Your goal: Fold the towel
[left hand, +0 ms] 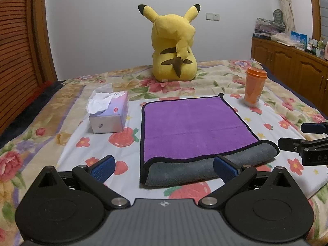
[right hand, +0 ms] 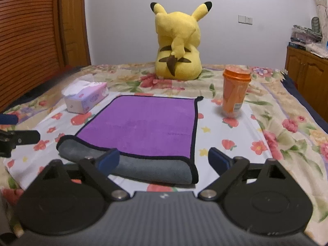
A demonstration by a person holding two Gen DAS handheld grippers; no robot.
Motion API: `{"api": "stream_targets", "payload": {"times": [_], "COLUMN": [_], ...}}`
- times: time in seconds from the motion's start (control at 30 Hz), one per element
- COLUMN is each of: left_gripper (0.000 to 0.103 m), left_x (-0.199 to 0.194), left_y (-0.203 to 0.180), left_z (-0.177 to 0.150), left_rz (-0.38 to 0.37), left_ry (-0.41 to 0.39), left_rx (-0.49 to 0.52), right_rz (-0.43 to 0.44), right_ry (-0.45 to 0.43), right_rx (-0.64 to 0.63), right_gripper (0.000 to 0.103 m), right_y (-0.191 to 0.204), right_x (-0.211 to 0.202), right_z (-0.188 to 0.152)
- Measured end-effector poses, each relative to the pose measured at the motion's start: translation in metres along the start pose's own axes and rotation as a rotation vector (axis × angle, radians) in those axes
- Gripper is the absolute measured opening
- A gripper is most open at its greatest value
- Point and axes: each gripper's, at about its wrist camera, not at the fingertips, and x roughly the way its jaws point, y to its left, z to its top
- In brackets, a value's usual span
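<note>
A purple towel point(left hand: 190, 125) with black trim lies flat on the bed, its near edge rolled over so the grey underside point(left hand: 184, 170) shows. It also shows in the right wrist view point(right hand: 143, 125). My left gripper point(left hand: 164, 169) is open, just short of the towel's near left corner. My right gripper point(right hand: 164, 161) is open, just short of the near right corner. The right gripper's fingers show at the right edge of the left wrist view point(left hand: 303, 145). The left gripper's fingers show at the left edge of the right wrist view point(right hand: 18, 137).
A tissue box point(left hand: 109, 111) stands left of the towel. An orange lidded cup point(left hand: 254, 87) stands at its far right corner. A yellow Pikachu plush point(left hand: 173, 45) sits behind on the floral bedspread point(left hand: 51, 143). A wooden cabinet point(left hand: 291, 65) lines the right wall.
</note>
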Motion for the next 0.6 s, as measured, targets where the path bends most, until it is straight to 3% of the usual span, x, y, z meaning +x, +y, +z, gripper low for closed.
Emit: {"api": "stream_targets", "payload": {"times": [0.6], "left_gripper": [0.1], "left_x": [0.046], "left_y": [0.017], "left_z": [0.01], "left_rz": [-0.029], "left_ry": [0.071], "left_rx": [-0.021], "right_rz": [0.029], "right_ry": [0.085], "right_rx": [0.001], "right_gripper": [0.092], "right_y": [-0.002], "right_x": [0.036], "right_z": [0.002]}}
